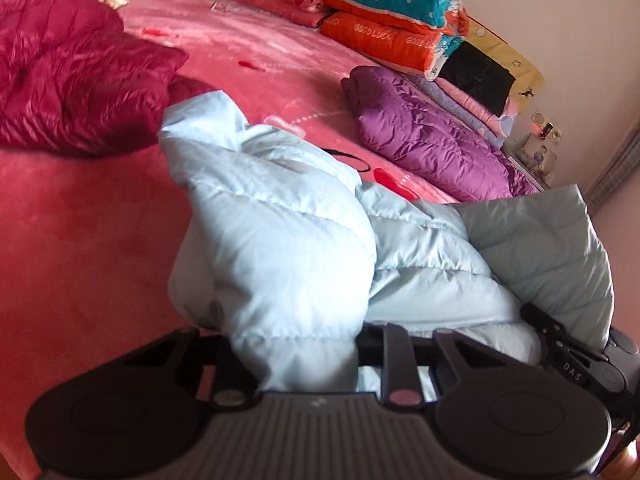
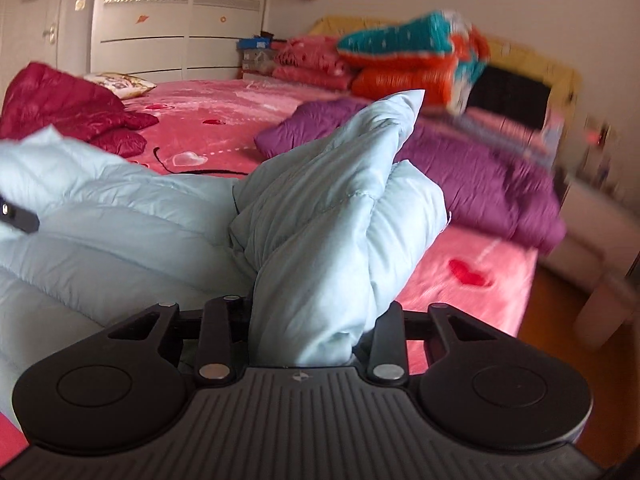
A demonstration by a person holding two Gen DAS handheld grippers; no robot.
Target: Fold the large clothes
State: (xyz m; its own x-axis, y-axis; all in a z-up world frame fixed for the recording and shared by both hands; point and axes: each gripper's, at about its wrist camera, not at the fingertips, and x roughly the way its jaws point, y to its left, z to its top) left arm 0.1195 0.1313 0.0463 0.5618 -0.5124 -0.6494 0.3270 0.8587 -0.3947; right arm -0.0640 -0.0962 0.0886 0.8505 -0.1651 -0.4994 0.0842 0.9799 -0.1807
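A light blue puffer jacket [image 1: 280,248] lies bunched at the near edge of the pink bed. My left gripper [image 1: 296,344] is shut on a thick fold of it, which hides the fingertips. My right gripper [image 2: 308,320] is shut on another bunched fold of the jacket [image 2: 336,216], which stands up between the fingers. The right gripper's body also shows in the left wrist view [image 1: 568,356], at the lower right beside the jacket. A bit of the left gripper shows at the left edge of the right wrist view [image 2: 18,216].
A dark red puffer jacket [image 1: 68,76] lies at the far left of the pink bed [image 1: 88,240]. A purple puffer jacket [image 1: 432,136] lies at the right. Folded quilts [image 1: 392,24] are stacked at the headboard. A wardrobe [image 2: 176,20] stands behind. The bed's right edge [image 2: 528,288] drops to wooden floor.
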